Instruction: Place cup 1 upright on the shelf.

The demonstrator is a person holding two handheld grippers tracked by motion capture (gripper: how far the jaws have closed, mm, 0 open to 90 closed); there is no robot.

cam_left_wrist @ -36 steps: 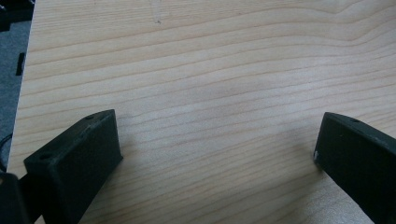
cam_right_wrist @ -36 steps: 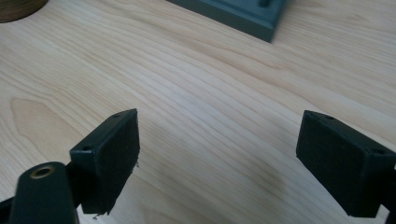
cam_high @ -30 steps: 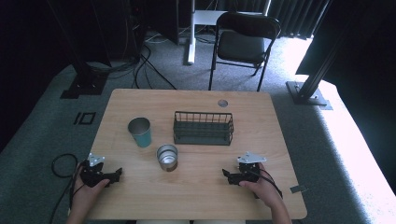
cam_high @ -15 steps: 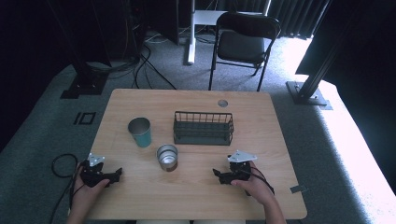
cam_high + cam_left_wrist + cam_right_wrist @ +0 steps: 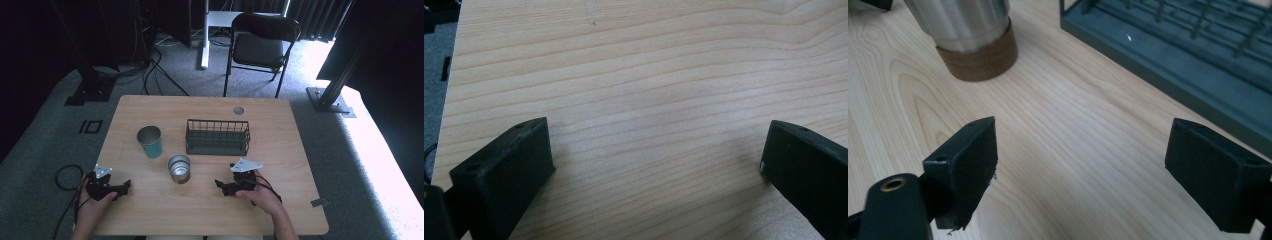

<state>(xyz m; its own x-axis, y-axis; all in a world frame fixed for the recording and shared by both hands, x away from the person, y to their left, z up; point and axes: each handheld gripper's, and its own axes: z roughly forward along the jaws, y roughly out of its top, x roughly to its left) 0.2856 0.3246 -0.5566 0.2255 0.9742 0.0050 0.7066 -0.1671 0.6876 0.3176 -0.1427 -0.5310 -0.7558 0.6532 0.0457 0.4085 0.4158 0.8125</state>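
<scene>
Grey carpet surrounds a wooden table [image 5: 210, 210], with a black folding chair [image 5: 262, 42] beyond its far edge and cables [image 5: 165, 70] trailing across the floor toward the far left.

On the table, a dark wire basket [image 5: 218, 137] stands near the middle, a little toward the far edge. A teal cup [image 5: 150, 141] stands upright to the left of the basket, apart from it. A steel cup [image 5: 179, 168] with a brown base band stands nearer the front edge, between the teal cup and the basket and touching neither. A small round grommet [image 5: 238, 110] sits in the table top near the far edge.

The left gripper [image 5: 122, 186] rests at the front left corner, held by the left hand [image 5: 92, 207]. In the left gripper view its jaws stand wide apart over bare wood, holding nothing.

The right gripper [image 5: 220, 185] lies right of the steel cup and in front of the basket, held by the right hand [image 5: 260, 195], its grey plate [image 5: 246, 165] on top. It points left, toward the steel cup. In the right gripper view its jaws are spread wide with nothing between them; the steel cup [image 5: 968, 35] stands ahead at the upper left, near but not touching, and the basket [image 5: 1178, 55] runs along the upper right.
</scene>
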